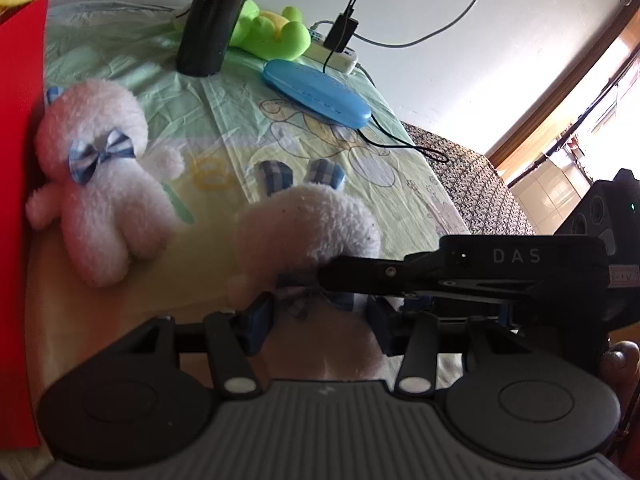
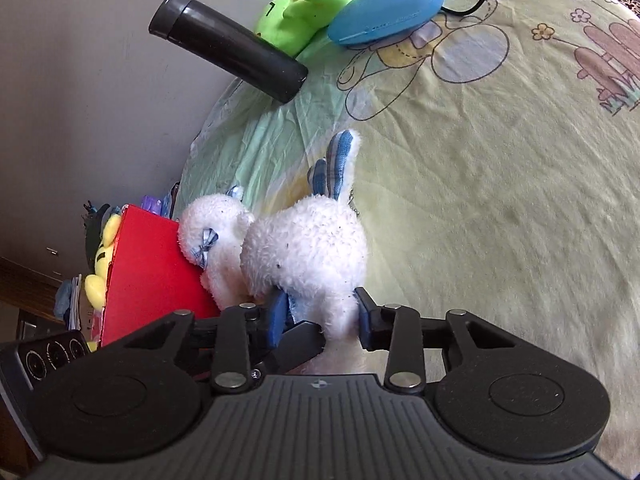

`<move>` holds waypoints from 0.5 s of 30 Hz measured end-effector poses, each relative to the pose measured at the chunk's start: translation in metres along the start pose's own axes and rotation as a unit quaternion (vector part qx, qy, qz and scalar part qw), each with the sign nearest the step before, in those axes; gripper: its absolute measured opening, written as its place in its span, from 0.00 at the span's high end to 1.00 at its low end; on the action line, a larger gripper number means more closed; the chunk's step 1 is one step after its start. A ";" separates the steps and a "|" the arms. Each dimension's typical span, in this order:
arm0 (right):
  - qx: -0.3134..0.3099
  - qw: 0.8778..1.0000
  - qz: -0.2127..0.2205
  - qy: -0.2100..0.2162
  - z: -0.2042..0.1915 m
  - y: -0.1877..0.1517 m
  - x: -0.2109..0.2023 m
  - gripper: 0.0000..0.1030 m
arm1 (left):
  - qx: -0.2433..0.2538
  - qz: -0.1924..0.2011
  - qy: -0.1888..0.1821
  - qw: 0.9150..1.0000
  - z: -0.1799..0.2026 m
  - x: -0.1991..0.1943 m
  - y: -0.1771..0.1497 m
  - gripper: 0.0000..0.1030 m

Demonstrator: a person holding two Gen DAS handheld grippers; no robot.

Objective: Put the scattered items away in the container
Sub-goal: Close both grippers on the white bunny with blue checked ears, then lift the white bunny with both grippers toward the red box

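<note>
Both the left gripper (image 1: 320,312) and right gripper (image 2: 320,316) had jaws closed on the near white plush rabbit (image 2: 308,240) on the bed beside the red container (image 2: 148,268); a second rabbit (image 1: 100,184), green plush (image 1: 268,32) and blue case (image 1: 316,92) remained outside; a yellow toy (image 2: 100,264) appeared already stowed.

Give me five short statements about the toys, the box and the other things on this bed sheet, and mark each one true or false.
1. Two white plush rabbits lie on the sheet, the farther rabbit against the red box. True.
2. The black flask lies flat on its side. False: it stands on its base.
3. The blue case rests beside the green plush toy. True.
4. The nearer rabbit is already inside the red box. False: it is outside the box, on the sheet, between the jaws of the right gripper.
5. The blue case is open. False: it is shut.
</note>
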State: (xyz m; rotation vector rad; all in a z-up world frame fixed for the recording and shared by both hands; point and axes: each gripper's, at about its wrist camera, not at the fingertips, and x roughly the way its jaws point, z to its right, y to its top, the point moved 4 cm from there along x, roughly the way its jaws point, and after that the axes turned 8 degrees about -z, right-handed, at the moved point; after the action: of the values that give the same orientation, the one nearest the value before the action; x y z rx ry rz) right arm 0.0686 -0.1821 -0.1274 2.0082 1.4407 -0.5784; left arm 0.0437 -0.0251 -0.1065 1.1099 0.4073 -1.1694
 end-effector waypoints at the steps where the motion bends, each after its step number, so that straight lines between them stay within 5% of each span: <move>1: 0.003 1.000 -0.003 0.002 0.001 -0.001 0.000 0.64 | 0.005 -0.002 0.001 1.000 0.002 -0.001 -0.002 0.53; 15: -0.082 0.997 -0.004 -0.008 -0.031 -0.052 -0.026 0.66 | 0.096 -0.004 0.015 0.995 0.032 -0.053 -0.044 0.53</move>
State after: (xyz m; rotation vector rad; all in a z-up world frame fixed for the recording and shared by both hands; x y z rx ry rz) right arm 0.0111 -0.1669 -0.0991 1.8673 1.4387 -0.4631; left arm -0.0247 -0.0234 -0.0730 1.2936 0.3280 -1.2193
